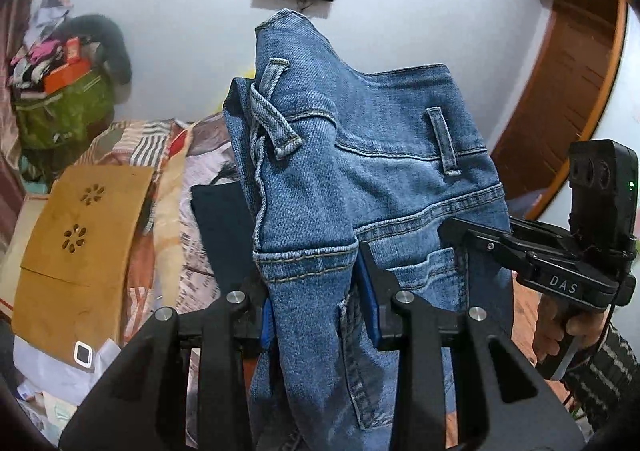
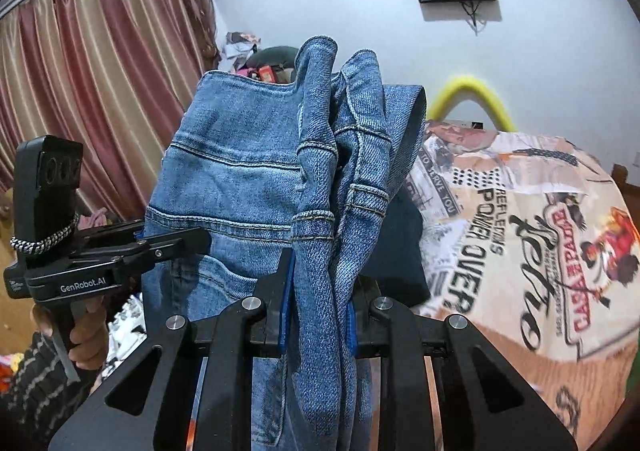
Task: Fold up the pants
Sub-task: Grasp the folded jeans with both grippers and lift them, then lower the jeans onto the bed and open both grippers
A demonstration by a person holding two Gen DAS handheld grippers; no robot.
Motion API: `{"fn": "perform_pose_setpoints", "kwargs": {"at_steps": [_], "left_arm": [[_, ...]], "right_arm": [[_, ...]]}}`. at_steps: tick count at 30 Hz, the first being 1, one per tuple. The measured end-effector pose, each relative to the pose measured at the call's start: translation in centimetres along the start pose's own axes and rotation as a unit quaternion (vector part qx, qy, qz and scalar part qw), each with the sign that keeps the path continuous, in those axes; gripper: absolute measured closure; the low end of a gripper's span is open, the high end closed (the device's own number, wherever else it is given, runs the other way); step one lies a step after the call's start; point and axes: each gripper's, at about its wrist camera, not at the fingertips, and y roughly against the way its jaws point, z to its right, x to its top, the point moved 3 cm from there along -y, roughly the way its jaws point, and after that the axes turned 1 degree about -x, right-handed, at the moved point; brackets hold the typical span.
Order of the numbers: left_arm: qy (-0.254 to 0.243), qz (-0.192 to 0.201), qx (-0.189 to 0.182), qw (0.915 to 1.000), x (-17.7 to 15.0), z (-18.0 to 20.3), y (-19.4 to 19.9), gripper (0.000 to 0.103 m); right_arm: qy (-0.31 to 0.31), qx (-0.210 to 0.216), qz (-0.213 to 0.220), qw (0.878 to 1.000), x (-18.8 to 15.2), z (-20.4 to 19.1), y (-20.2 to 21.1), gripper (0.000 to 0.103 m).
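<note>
Left wrist view: my left gripper (image 1: 316, 299) pinches a bunched fold of the blue jeans (image 1: 360, 171) near the waistband, blue pads pressed into the denim on both sides. My right gripper (image 1: 464, 243) clamps the same waistband from the right, a hand (image 1: 560, 327) on its handle. Right wrist view: my right gripper (image 2: 320, 315) squeezes gathered denim, the jeans (image 2: 248, 179) raised above the printed bedspread (image 2: 520, 231), with my left gripper (image 2: 176, 247) biting their left edge. A dark folded garment (image 2: 396, 251) lies on the bed behind

Rough blue denim pants (image 1: 360, 171)
</note>
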Motion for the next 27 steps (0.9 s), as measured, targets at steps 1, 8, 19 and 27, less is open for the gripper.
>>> {"fn": "perform_pose_setpoints", "kwargs": {"at_steps": [1,8,19,27], "left_arm": [[0.006,-0.003,0.004,1.0,0.2,-1.1,-1.1,0.069],[0.041,-0.023,0.027,0.9985,0.3,-6.4,-8.2,0.069],[0.109,-0.124,0.025,0.9859,-3.9,-12.0,-22.2,0.067],[0.113,-0.136,0.055,0.9826,-6.2,-11.8,-22.1,0.064]], "right_arm": [[0.0,-0.001,-0.004,1.0,0.1,0.1,-0.8,0.084],[-0.012,-0.017,-0.041,0.999,1.1,1.8,-8.7,0.084],[-0.054,-0.079,-0.158,0.983,-2.0,7.1,-19.8,0.084],[-0.008,-0.095,-0.146,0.985,-3.5,5.9,-16.5,0.081]]}}
